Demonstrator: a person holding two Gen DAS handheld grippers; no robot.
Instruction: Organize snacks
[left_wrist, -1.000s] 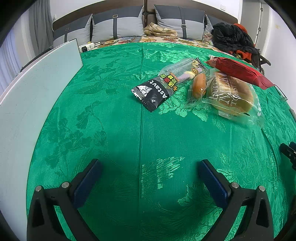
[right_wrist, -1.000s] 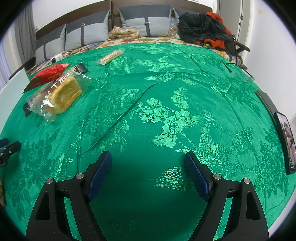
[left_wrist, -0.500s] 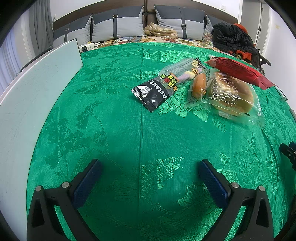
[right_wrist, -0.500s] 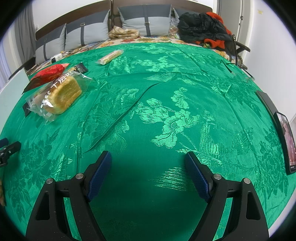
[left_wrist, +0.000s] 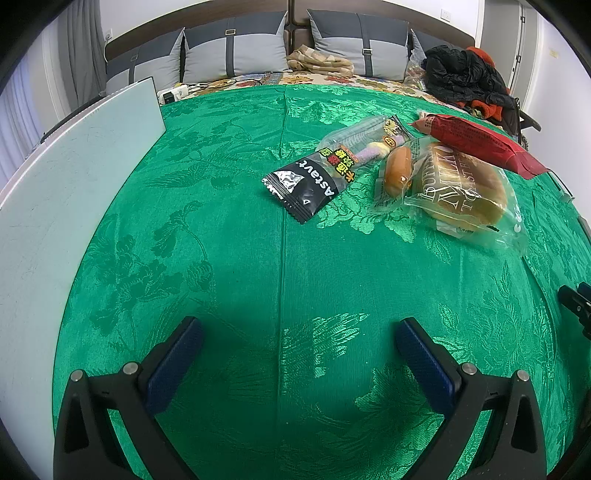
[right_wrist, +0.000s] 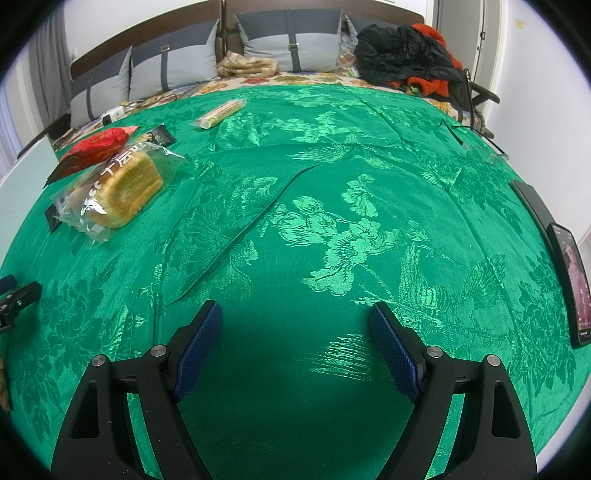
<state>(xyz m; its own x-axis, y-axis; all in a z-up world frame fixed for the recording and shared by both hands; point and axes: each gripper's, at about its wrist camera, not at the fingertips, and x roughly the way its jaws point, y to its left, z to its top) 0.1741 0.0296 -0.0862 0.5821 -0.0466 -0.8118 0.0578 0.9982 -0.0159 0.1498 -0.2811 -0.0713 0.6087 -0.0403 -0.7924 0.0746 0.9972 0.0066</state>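
Left wrist view: left claw (left_wrist: 295, 332) gapes empty; snacks cluster ahead and right, black packet (left_wrist: 306, 184) nearest. Right claw (right_wrist: 295, 325) is likewise open; approach flat packets low, pinching an edge.

Across the three moments pictured, nothing has changed on the green floral brocade cloth (left_wrist: 229, 258): no wrapped snack has shifted and neither view has moved, with the frames matching from the earliest to the latest in both the left and right wrist views.
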